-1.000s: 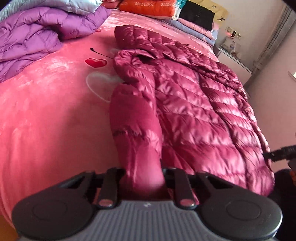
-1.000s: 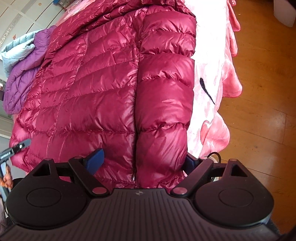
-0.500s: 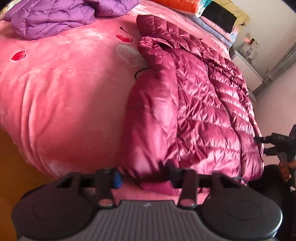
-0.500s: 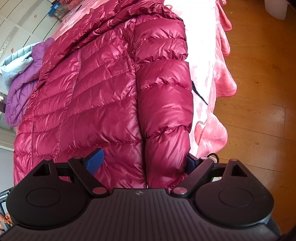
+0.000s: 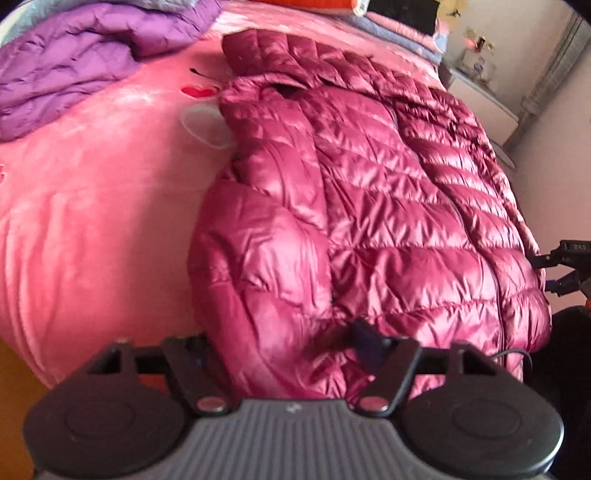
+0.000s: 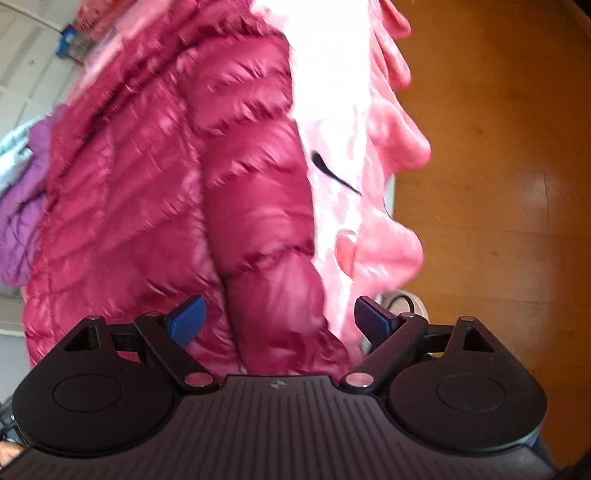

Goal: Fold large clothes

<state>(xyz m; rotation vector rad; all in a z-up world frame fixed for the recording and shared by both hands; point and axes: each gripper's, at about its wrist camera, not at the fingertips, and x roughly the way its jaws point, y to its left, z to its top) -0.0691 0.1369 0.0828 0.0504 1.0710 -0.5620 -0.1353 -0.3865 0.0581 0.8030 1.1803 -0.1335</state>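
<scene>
Left wrist view: left gripper (image 5: 280,347) now spread wide around the sleeve (image 5: 258,280) of the jacket (image 5: 388,206) it clamped earlier; right gripper (image 6: 279,319) remains wide.

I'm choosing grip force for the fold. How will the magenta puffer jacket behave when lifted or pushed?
The jacket probably flops and sags rather than holding shape: it drapes softly over the blanket. Its glossy shell looks slippery, so it may slide. The puffy quilting suggests it is light and will likely spring back.

A bed under a pink heart-print blanket (image 5: 92,221) carries a magenta down jacket (image 5: 369,221), spread flat. Left of the jacket's collar lies a bunched purple down jacket (image 5: 74,74); beyond the collar sit stacked folded textiles (image 5: 399,22).
</scene>
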